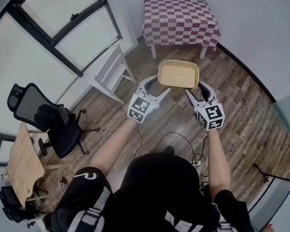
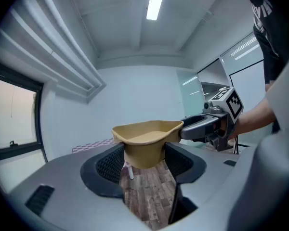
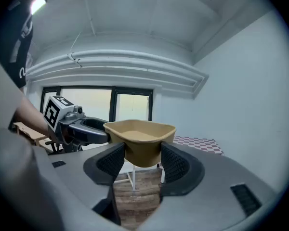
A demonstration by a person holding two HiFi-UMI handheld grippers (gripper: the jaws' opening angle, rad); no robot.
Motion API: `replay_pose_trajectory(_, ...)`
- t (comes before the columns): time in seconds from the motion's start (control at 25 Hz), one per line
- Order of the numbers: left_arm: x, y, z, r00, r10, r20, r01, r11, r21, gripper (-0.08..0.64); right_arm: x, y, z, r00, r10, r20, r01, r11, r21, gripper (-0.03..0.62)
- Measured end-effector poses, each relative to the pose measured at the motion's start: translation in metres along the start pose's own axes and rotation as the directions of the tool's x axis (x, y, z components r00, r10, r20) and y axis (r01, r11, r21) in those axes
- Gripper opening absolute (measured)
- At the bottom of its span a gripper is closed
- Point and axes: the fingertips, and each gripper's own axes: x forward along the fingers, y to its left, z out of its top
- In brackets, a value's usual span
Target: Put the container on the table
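Carrying stage, seen from above. The container (image 1: 178, 74), a shallow tan tub that looks empty, is in the air above the wooden floor (image 1: 241, 120), carried between the two tools in front of the person. Its long axis runs left to right. The left gripper (image 1: 158, 86) takes its near left corner and the right gripper (image 1: 197, 92) its near right corner.

In each gripper view the tub's wall stands between that tool's two ribbed pads, which close against it on either side. Both jaws are therefore spread wide yet pinching the tub, not empty. Both tools point nearly level, a little nose-down, and the tub rides roughly level, open side up.

The deciding relation is that the table (image 1: 181, 16), covered by a red-and-white checked cloth, lies at the far side of the scene, almost straight ahead of the tub and well apart from it. Neither hand is nearer to it, since the pair sits square to the table, one at each end of the tub.

Judged from this, the task is not yet done. The coming move is a straight carry away from the person with both tools advancing together, the spacing between them kept so the tub neither slips nor twists.
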Motion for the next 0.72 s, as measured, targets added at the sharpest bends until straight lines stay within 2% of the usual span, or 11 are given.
replay_pose_trajectory(0.44, 0.03, -0.001, 0.0, 1.0, 0.019, -0.013, -0.019, 1.0, -0.012, 0.275, 0.004, -0.031, -0.012, 0.999, 0.032, -0.016, -0.032, 0.999, 0.0, 0.253)
replay_pose_trajectory(0.72, 0.05, 0.022, -0.012, 0.999, 0.032, -0.029, -0.033, 0.999, -0.032, 0.275, 0.032, -0.047, -0.021, 0.998, 0.051, -0.029, -0.051, 0.999, 0.014, 0.253)
